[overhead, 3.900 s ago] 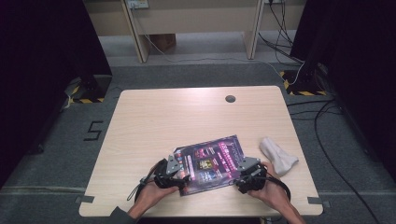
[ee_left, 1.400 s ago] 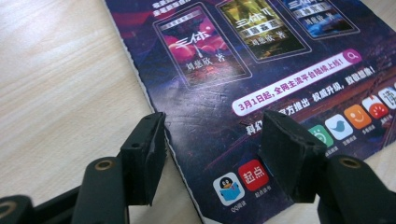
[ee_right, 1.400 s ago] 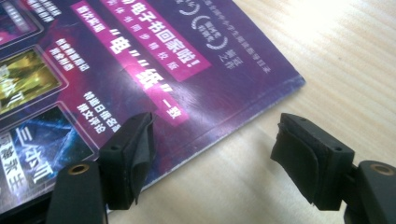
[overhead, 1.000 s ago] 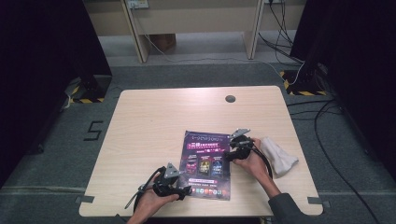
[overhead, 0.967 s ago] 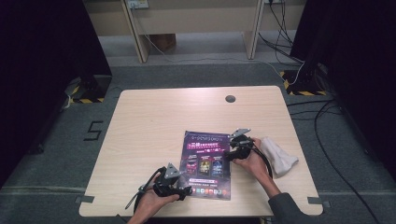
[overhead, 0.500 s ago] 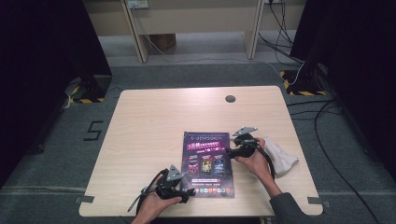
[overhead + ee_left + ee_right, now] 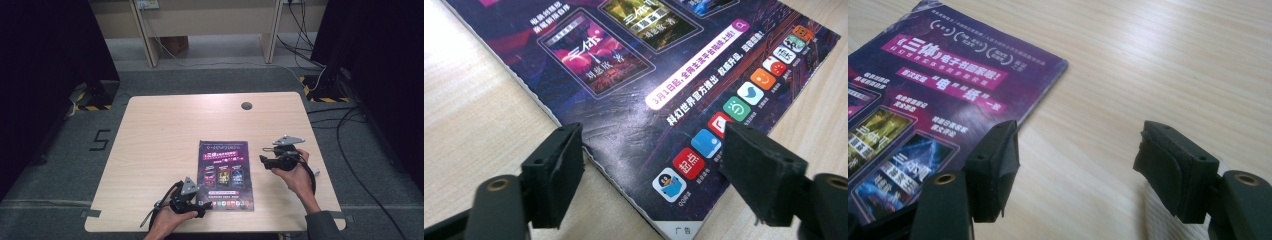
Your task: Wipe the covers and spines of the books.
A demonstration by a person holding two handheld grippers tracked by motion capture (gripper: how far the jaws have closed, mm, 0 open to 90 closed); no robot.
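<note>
magazine flat on the table, both tongs open and off it

my left gripper point(image 7: 202, 206) sits low in the frame, just left of centre, jaws spread wide and holding nothing. they have just been opening. in the left gripper view the near left corner of the magazine point(image 7: 659, 85) lies between and beneath the jaws, but the pads do not press on it.

my right gripper point(image 7: 265, 160) hangs right of centre, just beside the magazine's right edge. its jaws stand well apart, though they have just been closing a little. they hold nothing: in the right gripper view i see bare wood between them, with the magazine's far corner off to the left.

the magazine point(image 7: 225, 174) lies flat, cover up, in the lower middle of the high view. its long axis runs from the bottom of the frame toward the top, title end pointing up, away from me, and the row of app icons nearest my left gripper.

the table point(image 7: 165, 130) around it is pale wood, with a small dark round hole point(image 7: 246, 105) in the upper middle, well apart from the magazine.
</note>
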